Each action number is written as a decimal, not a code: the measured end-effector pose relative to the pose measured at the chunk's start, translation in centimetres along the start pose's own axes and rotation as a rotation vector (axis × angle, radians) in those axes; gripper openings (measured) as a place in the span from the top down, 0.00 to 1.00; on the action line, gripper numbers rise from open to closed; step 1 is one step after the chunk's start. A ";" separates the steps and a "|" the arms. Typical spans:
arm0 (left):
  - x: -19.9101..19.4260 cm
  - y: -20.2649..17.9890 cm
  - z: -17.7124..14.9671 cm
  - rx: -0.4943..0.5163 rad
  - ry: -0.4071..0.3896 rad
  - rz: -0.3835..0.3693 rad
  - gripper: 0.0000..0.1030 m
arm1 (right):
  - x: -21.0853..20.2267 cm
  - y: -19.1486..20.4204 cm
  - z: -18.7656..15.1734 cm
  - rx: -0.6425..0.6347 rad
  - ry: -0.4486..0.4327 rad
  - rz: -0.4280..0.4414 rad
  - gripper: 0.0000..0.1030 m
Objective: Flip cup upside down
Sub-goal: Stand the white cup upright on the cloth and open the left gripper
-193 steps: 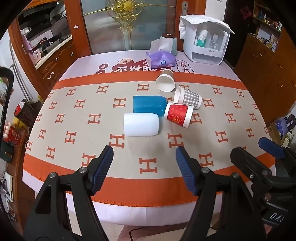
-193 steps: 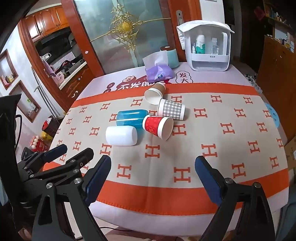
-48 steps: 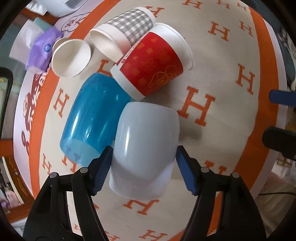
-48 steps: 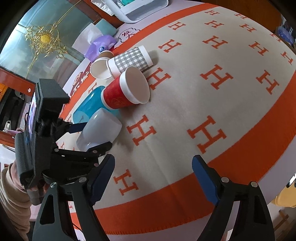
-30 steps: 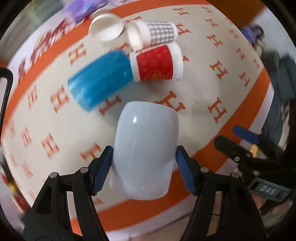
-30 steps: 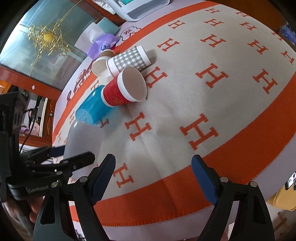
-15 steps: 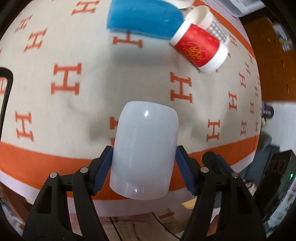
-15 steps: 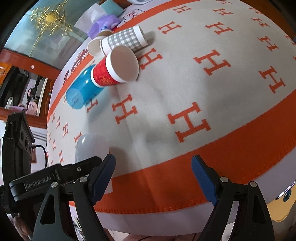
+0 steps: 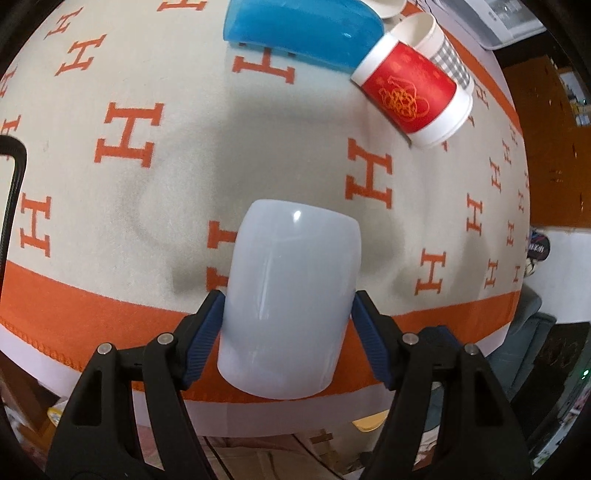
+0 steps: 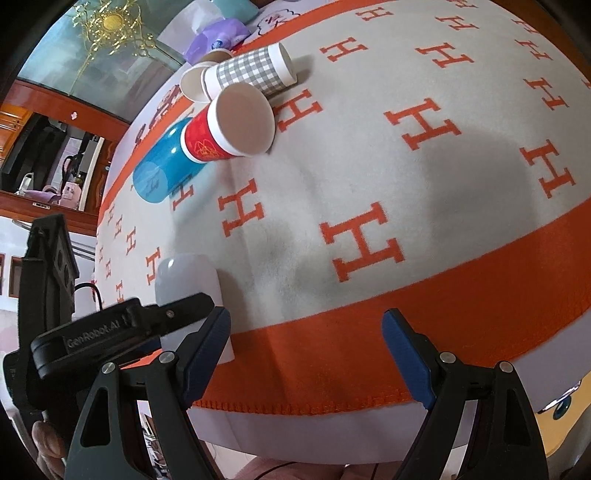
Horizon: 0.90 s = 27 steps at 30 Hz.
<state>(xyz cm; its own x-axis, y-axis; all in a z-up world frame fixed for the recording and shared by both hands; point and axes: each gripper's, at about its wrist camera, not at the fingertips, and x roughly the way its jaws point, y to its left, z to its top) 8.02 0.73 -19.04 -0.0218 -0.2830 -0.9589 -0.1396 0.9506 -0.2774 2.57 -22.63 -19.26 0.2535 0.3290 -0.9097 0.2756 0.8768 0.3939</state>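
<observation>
Beyond my left tool point(image 9: 286, 326): blue cup point(image 9: 301, 31), red cup point(image 9: 412, 96), checked cup point(image 10: 255, 70) lying clustered. Left tool clamped on pale, domed white cup point(image 9: 291, 295); right tool point(image 10: 306, 350) spread, empty.

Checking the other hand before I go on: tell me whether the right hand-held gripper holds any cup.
No, the right hand-held gripper stands open with only tablecloth between its fingers.

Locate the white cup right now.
The white cup sits clamped in the left gripper, closed end up, over the tablecloth's near orange border; in the right wrist view it is lower left, well clear of the blue cup.
</observation>
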 end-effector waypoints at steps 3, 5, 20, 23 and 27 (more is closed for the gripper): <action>-0.2 -0.2 -0.1 0.011 0.008 0.007 0.27 | -0.4 -0.1 0.0 -0.018 -0.011 0.009 0.17; -0.4 -0.4 -0.3 0.025 0.008 0.018 0.26 | -0.7 -0.2 0.1 -0.024 -0.019 0.019 0.17; -6.3 -2.3 -2.4 0.225 -0.159 0.093 0.26 | -3.6 0.4 -0.5 -0.105 -0.072 0.105 0.16; -7.6 -2.6 -3.0 0.261 -0.201 0.087 0.35 | -4.5 1.0 -0.5 -0.130 -0.079 0.116 0.16; -9.1 -1.7 -3.5 0.254 -0.241 0.082 0.39 | -5.5 2.3 -0.5 -0.177 -0.081 0.131 0.16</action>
<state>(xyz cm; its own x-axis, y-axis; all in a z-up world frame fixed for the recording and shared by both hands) 5.02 1.27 -9.61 0.2160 -0.1954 -0.9566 0.1043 0.9788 -0.1764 1.34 -22.30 -13.43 0.3520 0.4214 -0.8358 0.0701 0.8785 0.4725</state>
